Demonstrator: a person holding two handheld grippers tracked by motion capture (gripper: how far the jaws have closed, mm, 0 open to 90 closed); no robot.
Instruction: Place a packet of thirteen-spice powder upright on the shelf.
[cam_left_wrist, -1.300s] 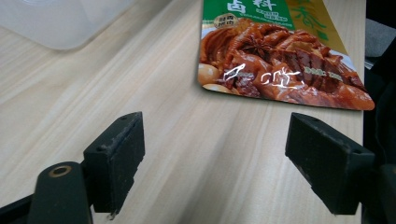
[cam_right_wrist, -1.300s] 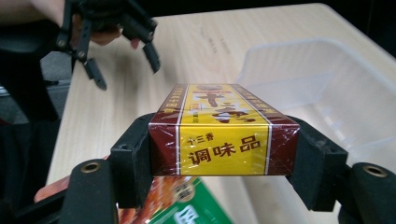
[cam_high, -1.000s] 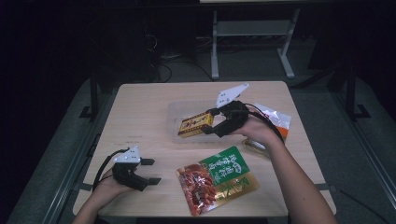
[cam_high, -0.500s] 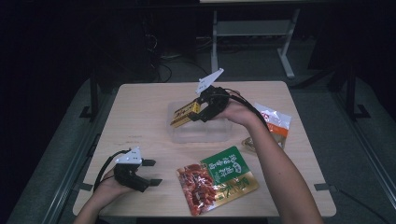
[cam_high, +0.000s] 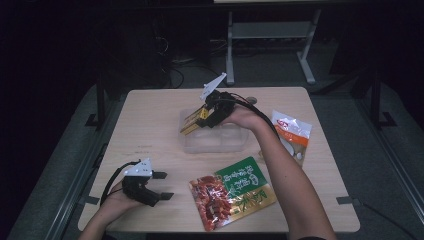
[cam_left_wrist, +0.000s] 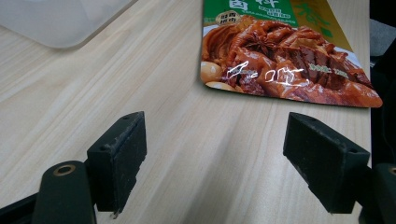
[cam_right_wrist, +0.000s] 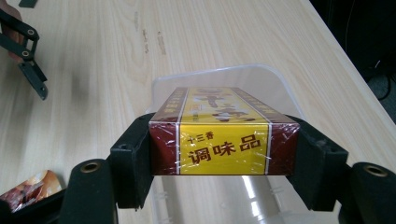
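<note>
While right gripper (cam_right_wrist: 224, 156) clamps seasoning box (cam_right_wrist: 224, 140) over clear tray (cam_high: 215, 142), left gripper (cam_left_wrist: 217, 154) gapes near pouch (cam_left_wrist: 280, 60).

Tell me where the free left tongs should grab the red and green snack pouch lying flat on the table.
Take the red and green snack pouch by its near-left corner, sliding one jaw under the thin edge from the left tongs' side. It lies flat, so a top-down pinch would likely slip; that corner faces the open jaws.
</note>
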